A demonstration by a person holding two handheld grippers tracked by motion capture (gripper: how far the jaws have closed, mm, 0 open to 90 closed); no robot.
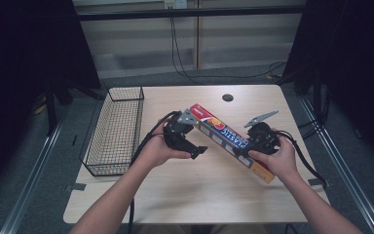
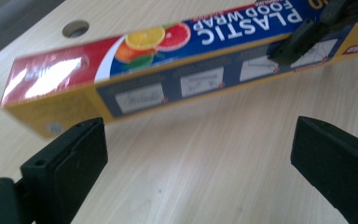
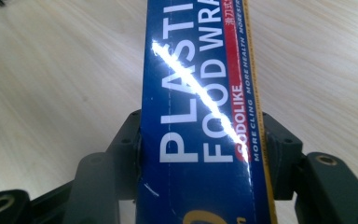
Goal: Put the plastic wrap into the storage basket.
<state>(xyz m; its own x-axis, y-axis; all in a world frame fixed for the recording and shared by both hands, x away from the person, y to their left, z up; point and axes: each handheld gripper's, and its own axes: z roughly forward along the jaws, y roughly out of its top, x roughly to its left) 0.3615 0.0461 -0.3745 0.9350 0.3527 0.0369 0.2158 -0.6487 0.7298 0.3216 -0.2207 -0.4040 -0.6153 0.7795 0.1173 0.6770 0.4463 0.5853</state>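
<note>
We treat the plastic food wrap box (image 1: 226,141) as a long, light carton: stiff along its length, but thin-walled, so its faces would likely dent under hard pressure. Its glossy print reflects light strongly, so we expect a slippery surface.

The right hand-held gripper (image 1: 243,148) is clamped across the box's narrow width, toward its near end, with one jaw on each long side. In the right gripper view the blue face (image 3: 200,140) runs straight out between these jaws. The box appears lifted clear of the counter (image 1: 199,195).

The left hand-held gripper (image 1: 198,151) stands wide open and holds nothing; the red far end (image 2: 46,79) lies just beyond its jaws. A second grip near that end would stop the box from pivoting.

Legible writing: "PLASTIC FOOD WRAP" in white on blue; "GODOLIKE" on a red band; "MORE CLING MORE HEALTH" alongside. Citrus slices (image 2: 156,39) are printed by the red end.
</note>
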